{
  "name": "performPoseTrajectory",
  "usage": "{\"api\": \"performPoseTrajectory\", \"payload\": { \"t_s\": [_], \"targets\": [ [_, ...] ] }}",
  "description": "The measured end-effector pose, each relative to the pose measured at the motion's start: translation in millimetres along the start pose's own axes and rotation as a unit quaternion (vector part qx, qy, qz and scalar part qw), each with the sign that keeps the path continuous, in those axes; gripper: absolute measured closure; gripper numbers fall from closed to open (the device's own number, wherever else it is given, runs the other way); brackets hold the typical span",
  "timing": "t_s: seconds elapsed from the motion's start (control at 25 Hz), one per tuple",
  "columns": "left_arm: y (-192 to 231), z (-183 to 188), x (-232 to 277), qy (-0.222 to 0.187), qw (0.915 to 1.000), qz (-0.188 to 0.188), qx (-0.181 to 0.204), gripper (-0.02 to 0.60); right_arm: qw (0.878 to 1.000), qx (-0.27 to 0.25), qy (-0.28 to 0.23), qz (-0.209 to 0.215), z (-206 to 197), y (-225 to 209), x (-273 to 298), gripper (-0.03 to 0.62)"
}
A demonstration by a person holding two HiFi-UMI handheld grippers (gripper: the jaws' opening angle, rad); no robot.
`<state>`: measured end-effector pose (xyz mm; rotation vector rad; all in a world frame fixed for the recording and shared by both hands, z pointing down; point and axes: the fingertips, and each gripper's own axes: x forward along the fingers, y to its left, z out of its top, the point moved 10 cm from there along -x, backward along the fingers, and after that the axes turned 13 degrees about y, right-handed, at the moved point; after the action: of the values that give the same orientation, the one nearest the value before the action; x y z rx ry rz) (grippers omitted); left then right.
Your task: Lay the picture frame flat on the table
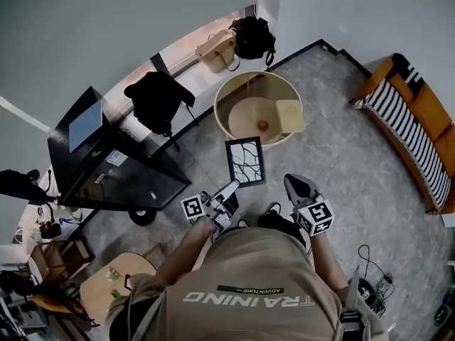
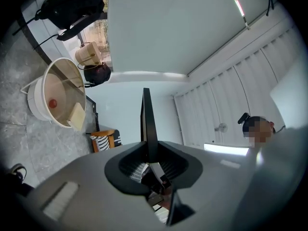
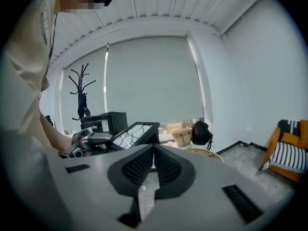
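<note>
The picture frame point(image 1: 245, 161) is black with a white cracked-line pattern and hangs in the air above the grey floor, short of the round beige table point(image 1: 234, 84). My left gripper point(image 1: 229, 190) is shut on its lower edge. In the left gripper view the frame point(image 2: 146, 121) stands edge-on between the pads, and the left gripper point(image 2: 149, 151) pinches it. My right gripper point(image 1: 293, 182) is to the right of the frame, shut and holding nothing. The right gripper view shows the frame point(image 3: 135, 133) tilted behind my closed right gripper point(image 3: 154, 150).
On the round table lie a small red object point(image 1: 263, 125) and a beige block point(image 1: 290, 114). A black cabinet point(image 1: 106, 163) and a black coat point(image 1: 159, 99) stand to the left. Two bags point(image 1: 234, 42) sit by the window. An orange striped sofa point(image 1: 418, 123) lines the right wall.
</note>
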<state>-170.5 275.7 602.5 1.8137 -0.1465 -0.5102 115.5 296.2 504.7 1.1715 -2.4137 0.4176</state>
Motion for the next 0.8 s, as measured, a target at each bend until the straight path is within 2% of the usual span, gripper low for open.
{"api": "performPoseTrajectory", "payload": {
  "t_s": [0.32,0.6,0.8],
  "targets": [
    [11,24,20,-0.017,0.9998,0.008,-0.006,0.505,1.000,0.004,-0.014,-0.007,15,-41,23,0.586],
    [22,67,51,-0.033,0.9992,0.020,0.007,0.505,1.000,0.001,-0.016,0.014,35,-96,56,0.586],
    [35,88,88,-0.039,0.9989,0.025,0.010,0.505,0.999,-0.022,-0.021,0.031,51,-139,74,0.586]
  ]
}}
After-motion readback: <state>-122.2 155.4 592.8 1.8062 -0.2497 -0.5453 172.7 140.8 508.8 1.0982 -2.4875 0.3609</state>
